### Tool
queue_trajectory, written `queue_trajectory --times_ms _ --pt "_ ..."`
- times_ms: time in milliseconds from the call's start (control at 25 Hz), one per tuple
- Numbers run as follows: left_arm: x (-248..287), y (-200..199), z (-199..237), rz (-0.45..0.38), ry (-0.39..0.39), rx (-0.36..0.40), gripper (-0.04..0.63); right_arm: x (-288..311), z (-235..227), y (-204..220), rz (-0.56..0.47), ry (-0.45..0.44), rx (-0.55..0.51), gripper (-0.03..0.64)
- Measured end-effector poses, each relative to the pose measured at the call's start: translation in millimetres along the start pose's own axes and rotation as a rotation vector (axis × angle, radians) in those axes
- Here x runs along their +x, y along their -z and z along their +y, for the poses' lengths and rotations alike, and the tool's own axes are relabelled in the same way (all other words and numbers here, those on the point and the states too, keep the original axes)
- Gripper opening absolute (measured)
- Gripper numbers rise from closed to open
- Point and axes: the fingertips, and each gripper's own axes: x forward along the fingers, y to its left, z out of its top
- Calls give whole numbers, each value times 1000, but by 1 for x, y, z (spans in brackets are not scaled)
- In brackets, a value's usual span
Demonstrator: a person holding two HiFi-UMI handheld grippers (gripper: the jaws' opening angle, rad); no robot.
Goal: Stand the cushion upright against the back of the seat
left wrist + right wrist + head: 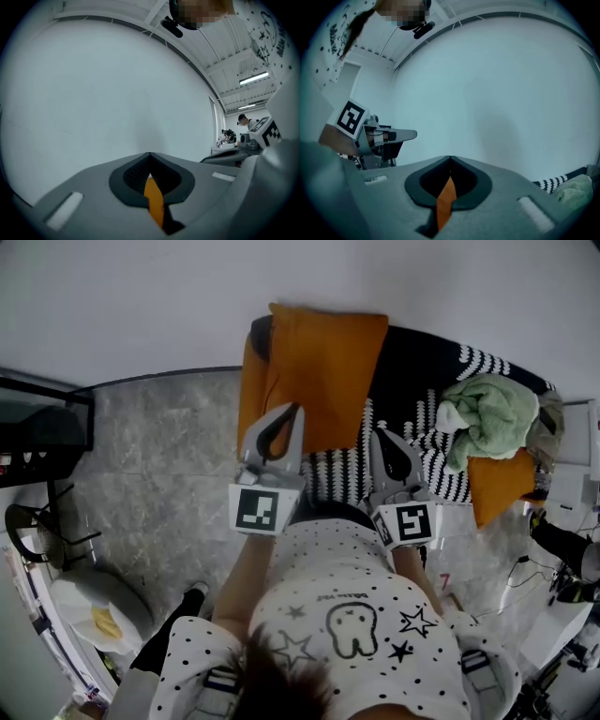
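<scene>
Cushion [323, 371], orange, stands upright at the left end of the seat [422, 367], close to the wall. The left gripper [292, 418] and right gripper [380, 435] are each pressed together on a sliver of its fabric, apparently to steady it against the back.

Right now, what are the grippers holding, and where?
The orange cushion. The left gripper and the right gripper are each shut on a fold of fabric at its near edge.
</scene>
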Motion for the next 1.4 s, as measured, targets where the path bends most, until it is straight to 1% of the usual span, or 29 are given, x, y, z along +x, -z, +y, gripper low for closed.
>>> queue_trajectory --times_ms 120,240,400,600,760,840,920,1040,1120,1320,1400 --pt "-13 6 -5 24 -9 -8 2 2 1 -3 -8 -15 -1 -5" --pt "-25 8 -9 21 -16 -23 2 2 1 -6 -14 -22 -4 -5" --pt "-42 8 -15 36 -6 2 2 -4 7 -7 -4 -25 7 -5" --pt "-51 6 -17 37 -14 2 2 -1 9 -5 12 -45 30 -5" --pt "-58 16 -26 66 -6 2 2 -1 16 -2 18 -62 55 -5" --pt "-59 22 -29 79 -1 -1 2 -1 23 1 20 -79 91 -5" --pt "-58 25 -33 81 7 -13 2 -2 32 4 27 -100 105 -5" --pt "-55 27 -36 77 19 -36 2 -2 42 11 53 -135 68 -5" --pt "-55 32 -39 90 28 -47 2 -2 51 13 67 -157 41 -5" --pt "-51 38 -48 112 56 -50 -6 -1 69 19 93 -221 57 -5" --pt "-50 38 -49 112 55 -58 -6 -1 71 21 102 -233 55 -5"
